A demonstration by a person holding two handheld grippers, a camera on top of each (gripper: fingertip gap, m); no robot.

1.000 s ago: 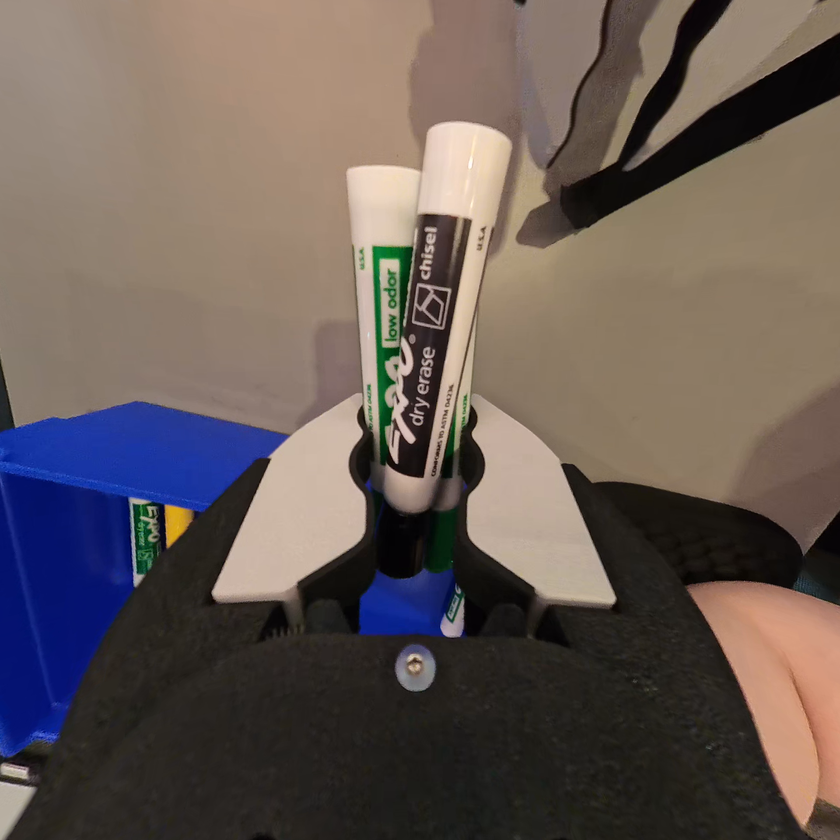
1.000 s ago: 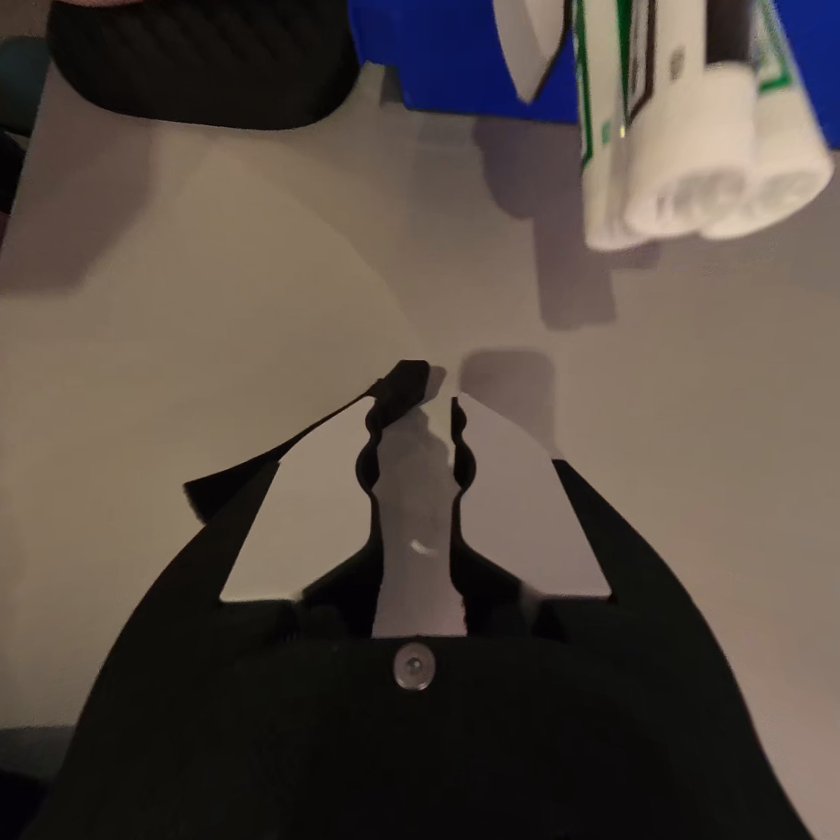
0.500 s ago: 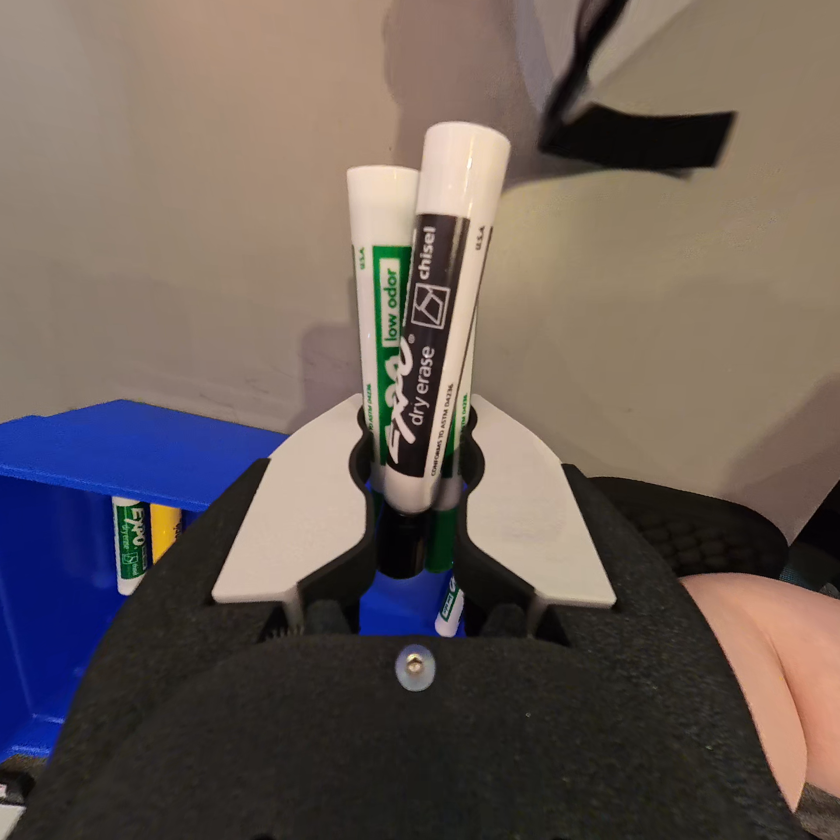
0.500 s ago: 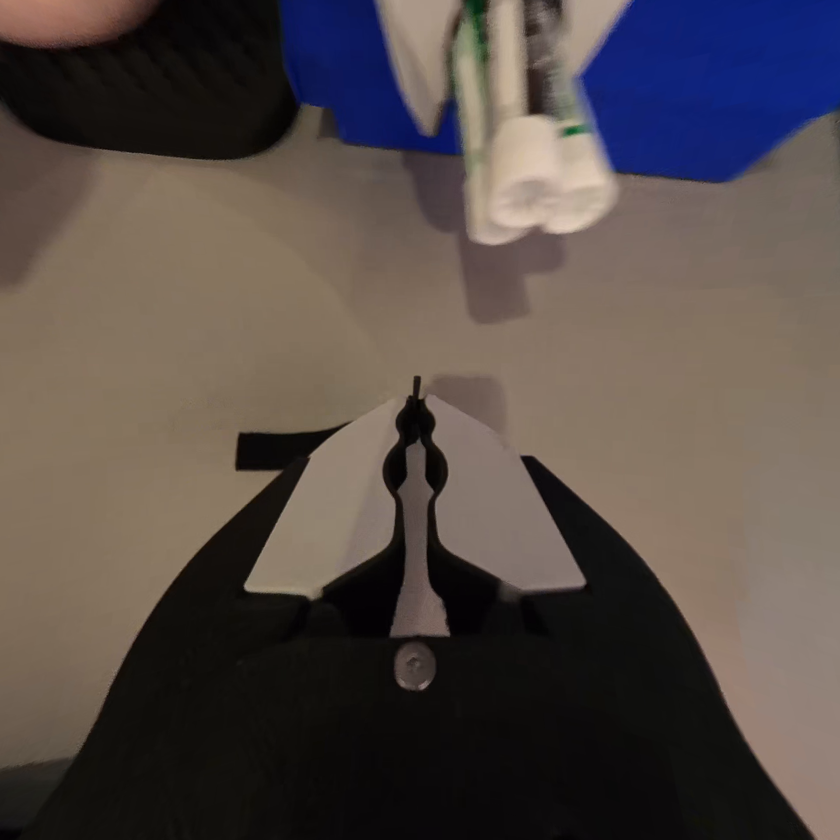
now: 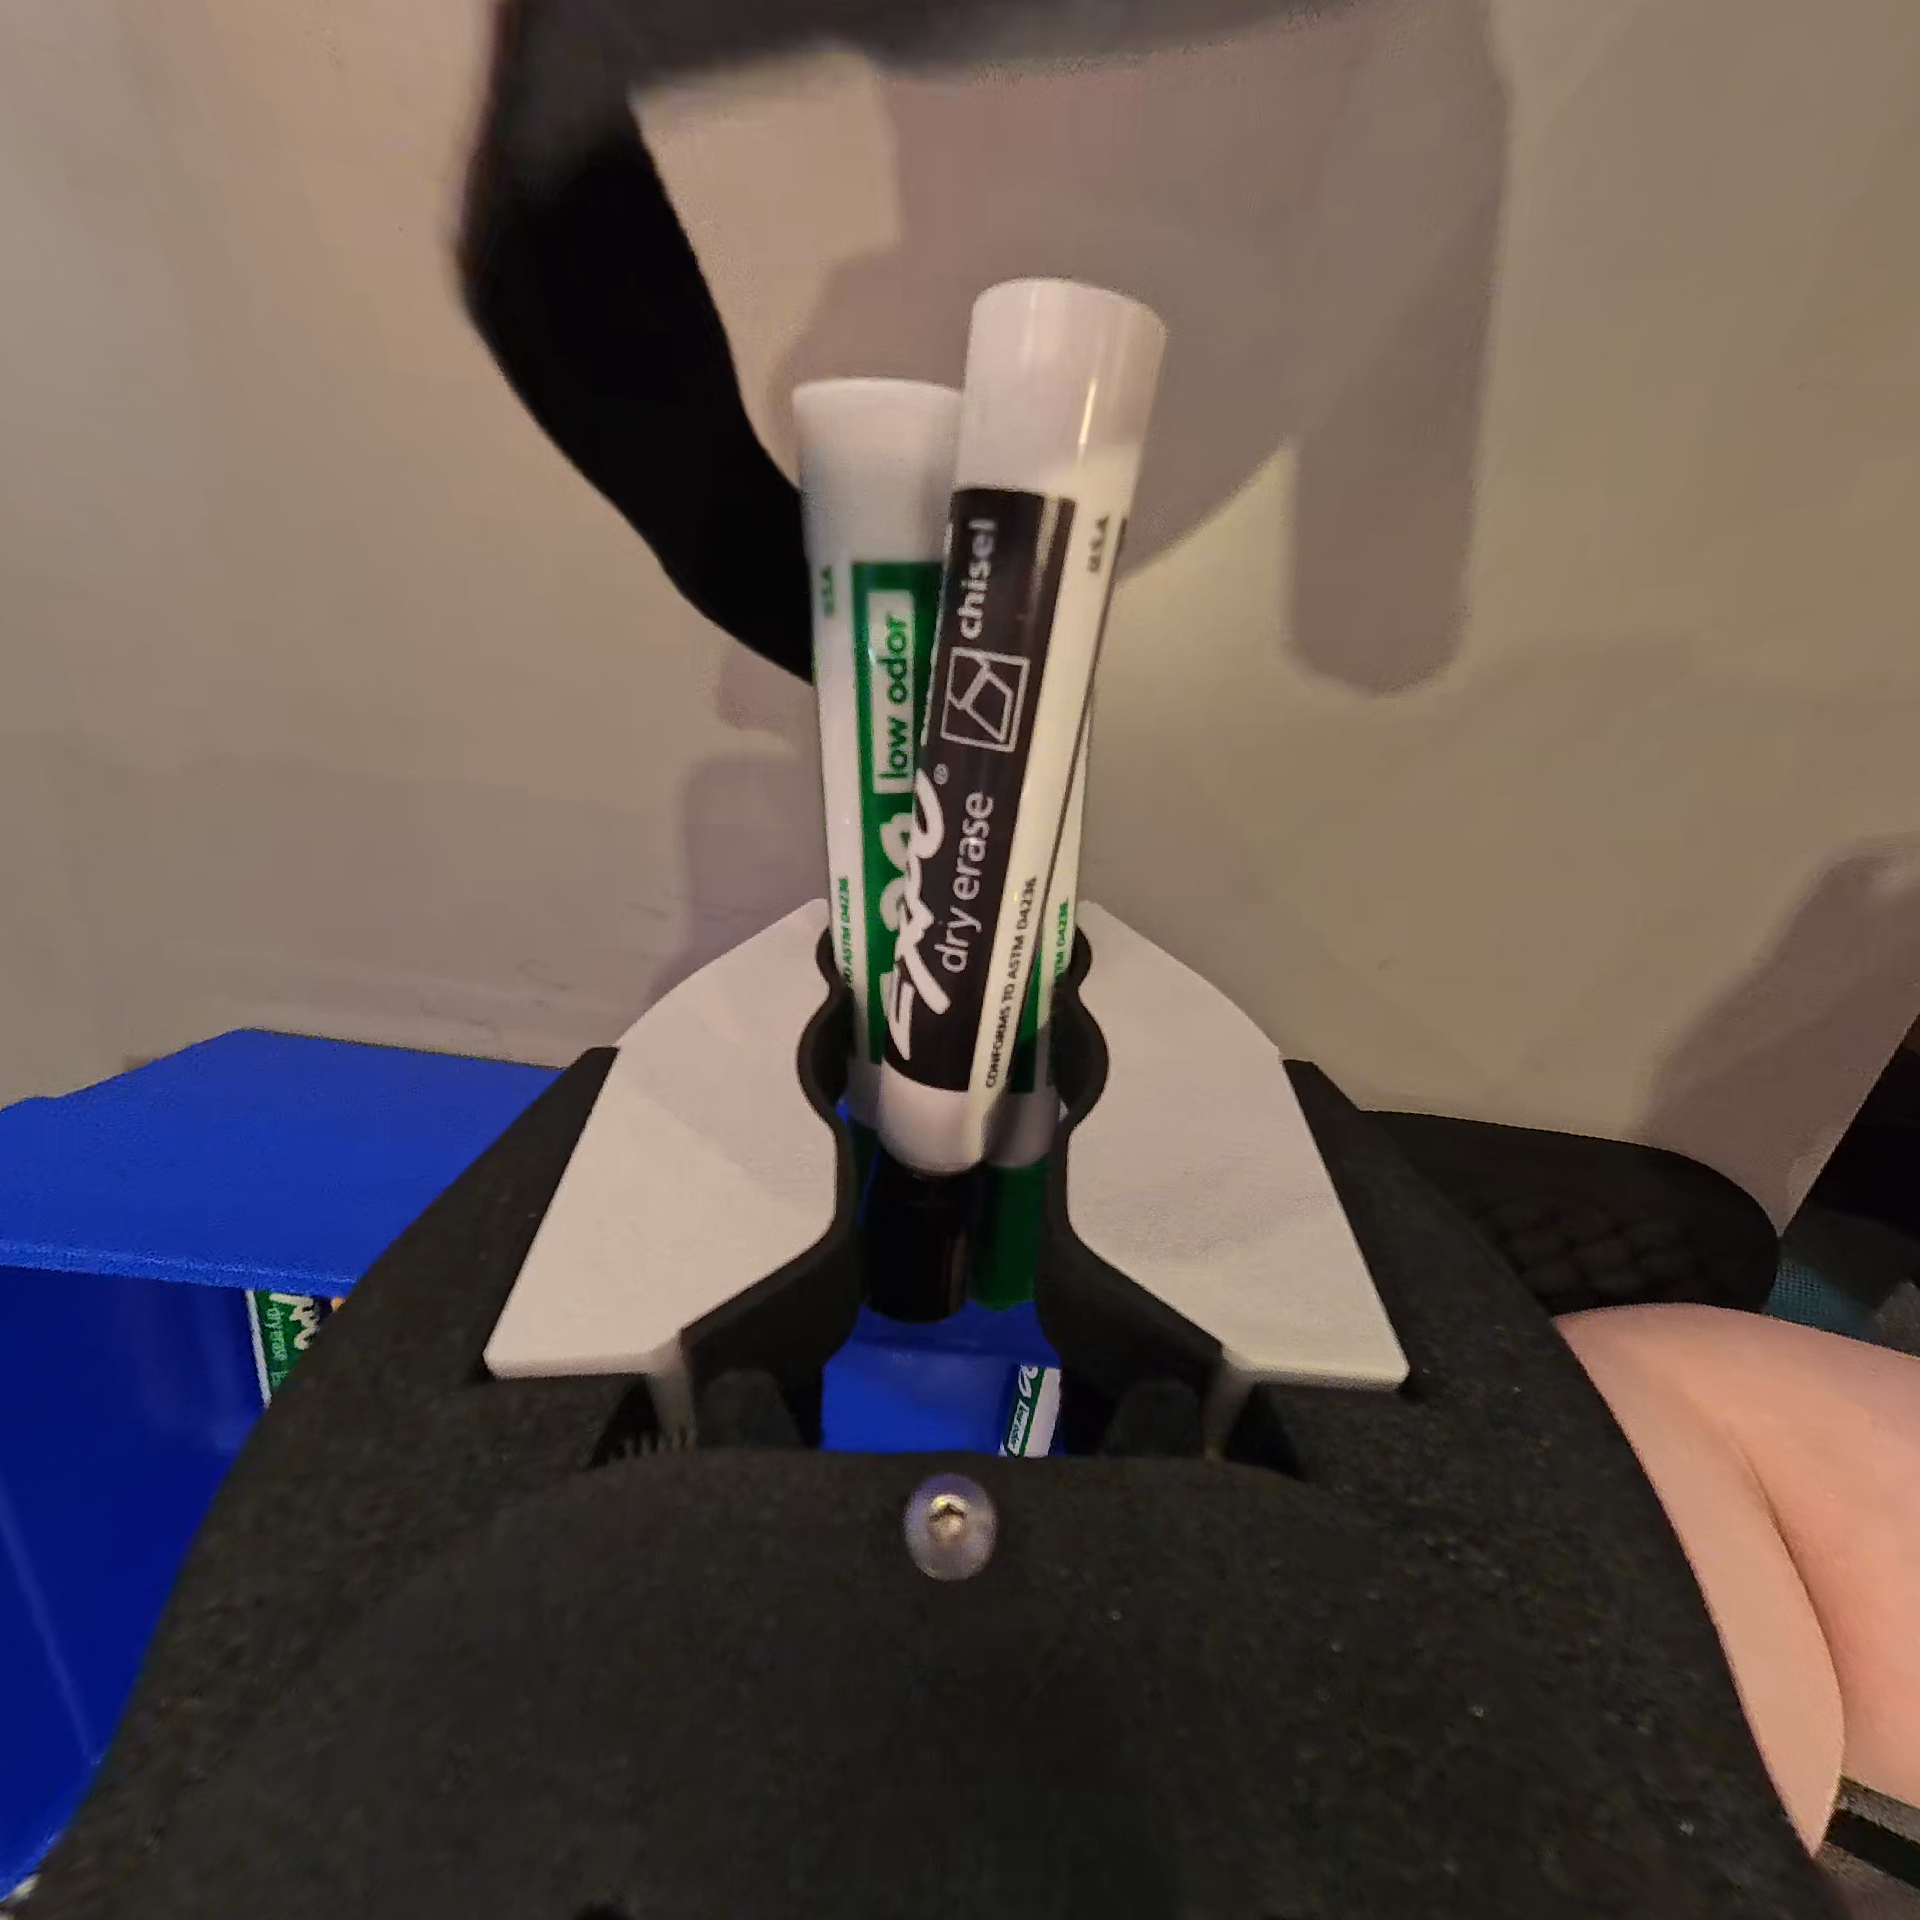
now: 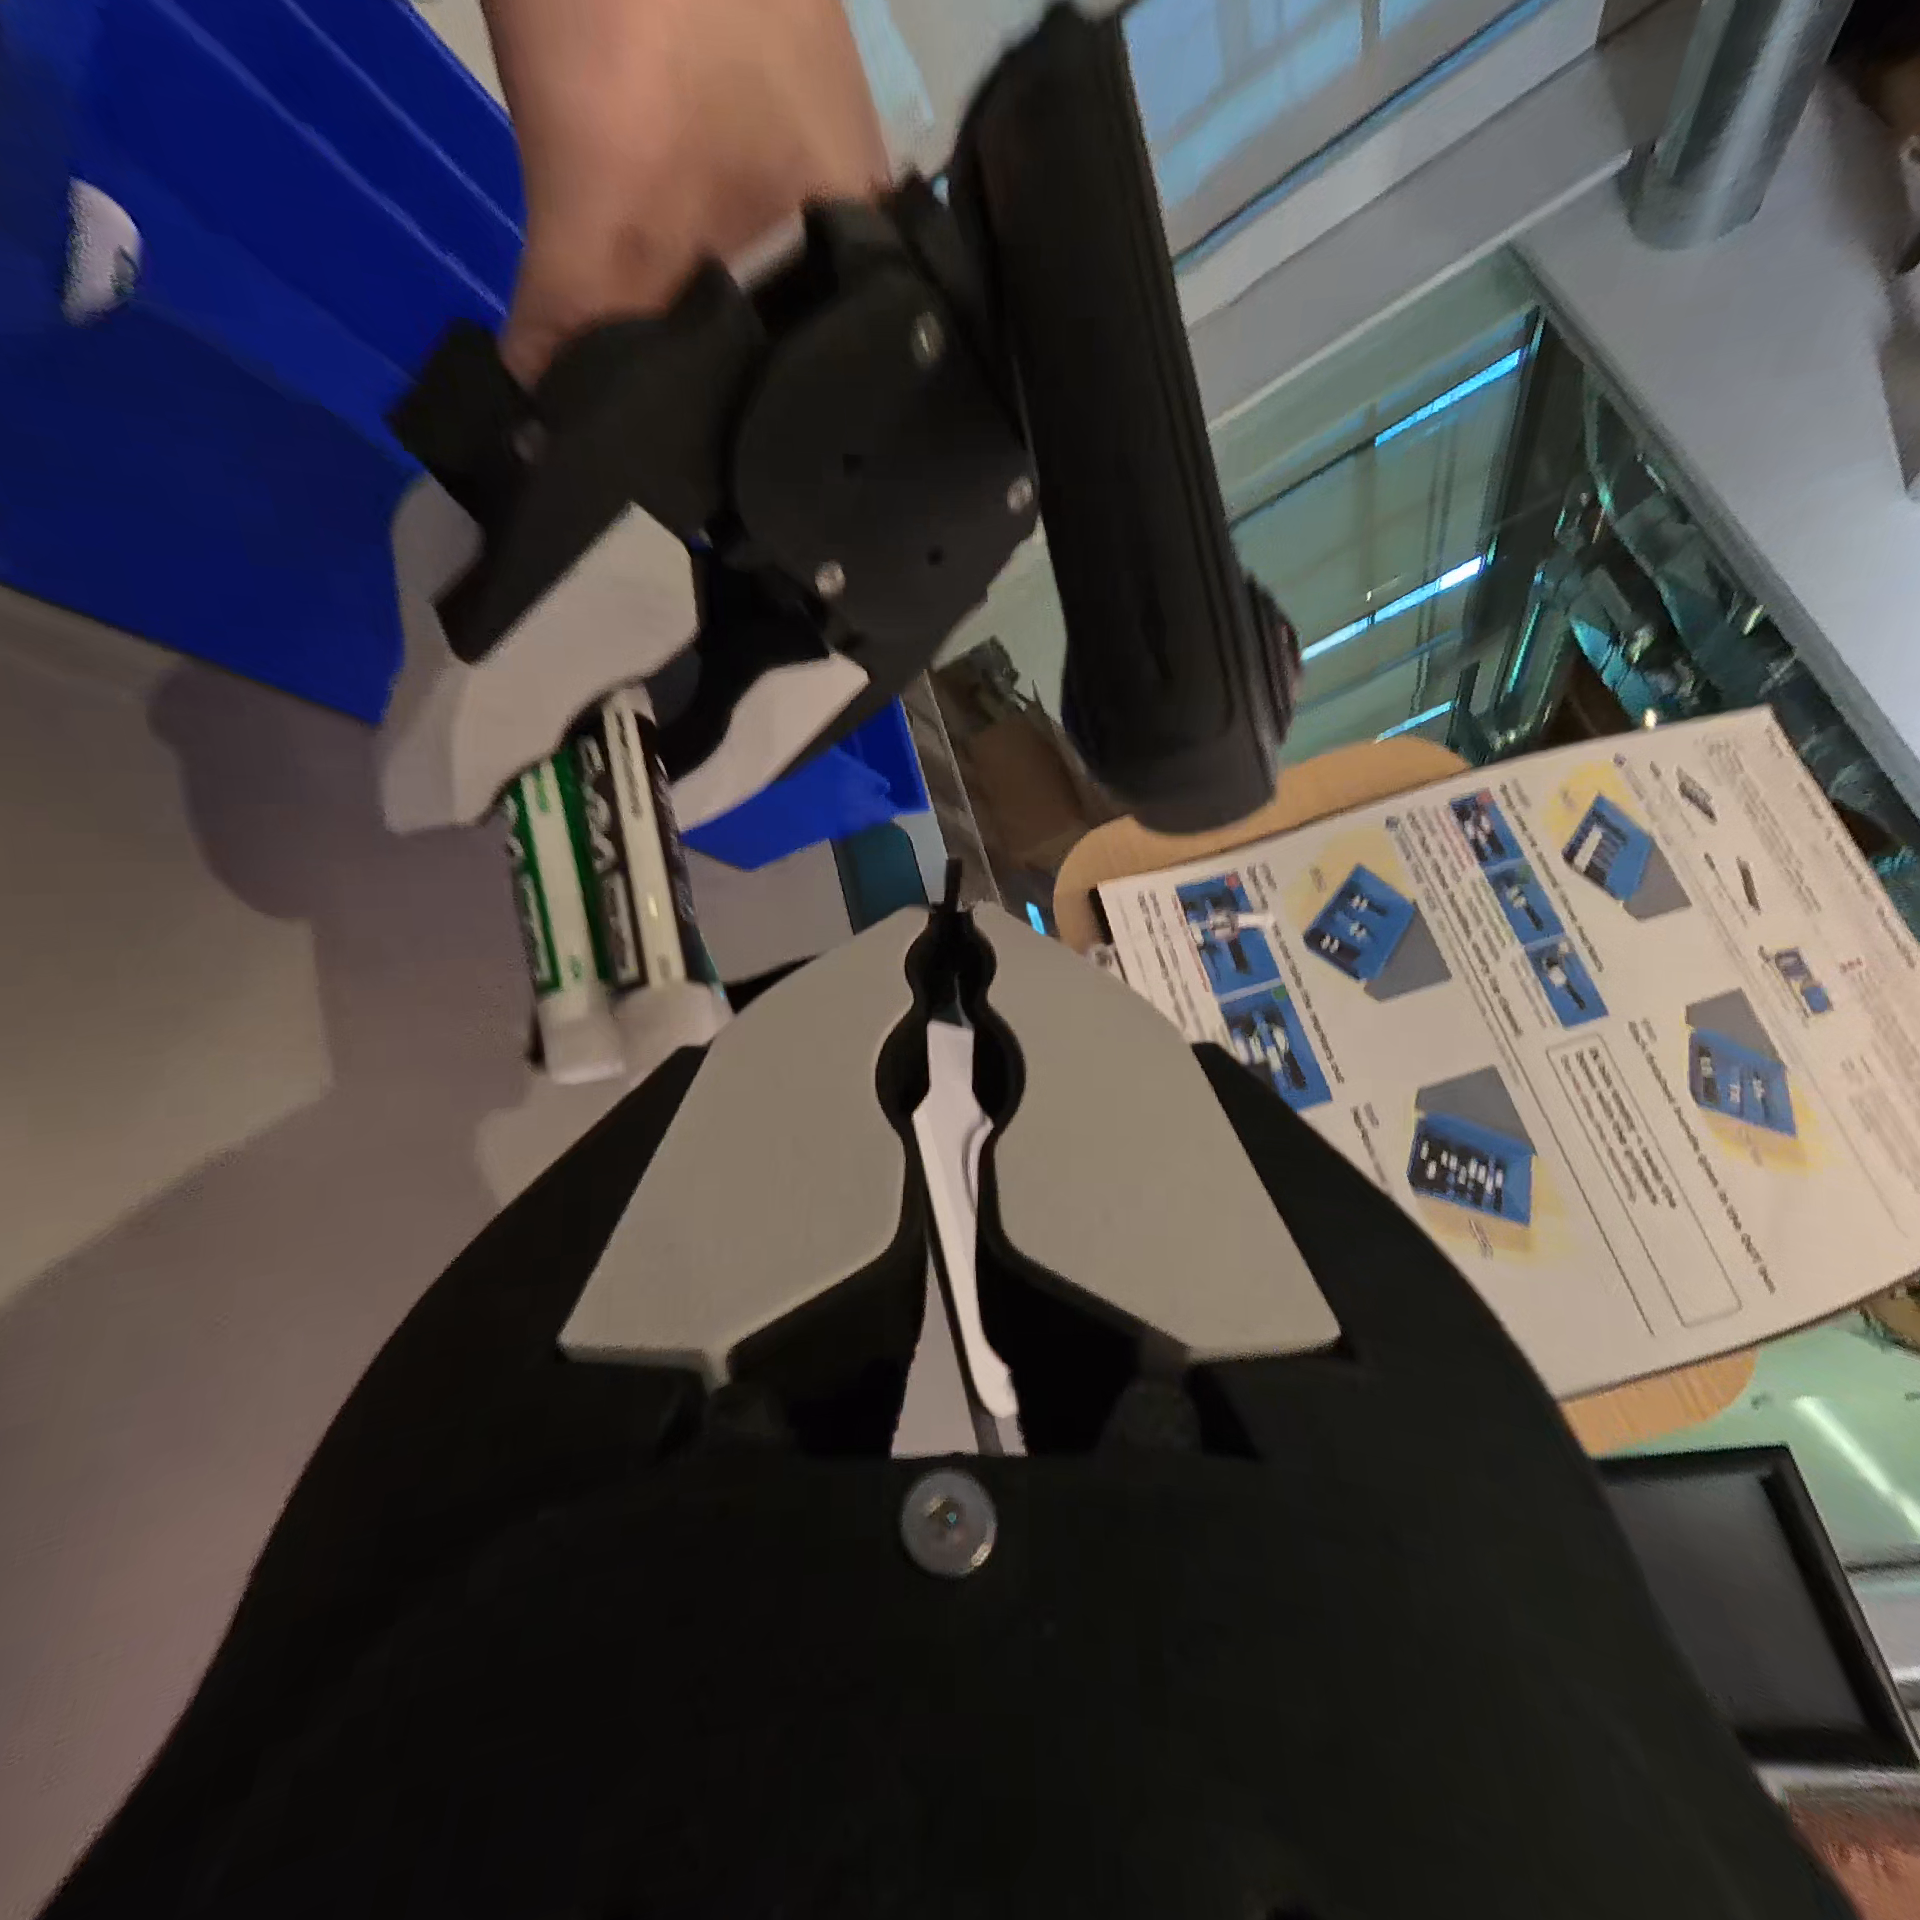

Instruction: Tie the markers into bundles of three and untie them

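Left gripper (image 5: 948, 1023), right gripper (image 6: 951, 940): matte black textured bodies, pale grey scalloped fingers (image 5: 696, 1164), one silver screw lower centre

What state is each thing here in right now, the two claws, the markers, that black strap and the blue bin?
Left gripper: shut on the markers.
Markers: clamped together, unwrapped.
Right gripper: shut on the black strap.
Black strap: hanging loose beside the markers, blurred.
Blue bin: open, holding more markers.

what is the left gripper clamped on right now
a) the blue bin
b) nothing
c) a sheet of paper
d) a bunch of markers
d: the left gripper is shut around a bunch of markers, whose white ends stick out past its fingers, with the blue bin behind it.
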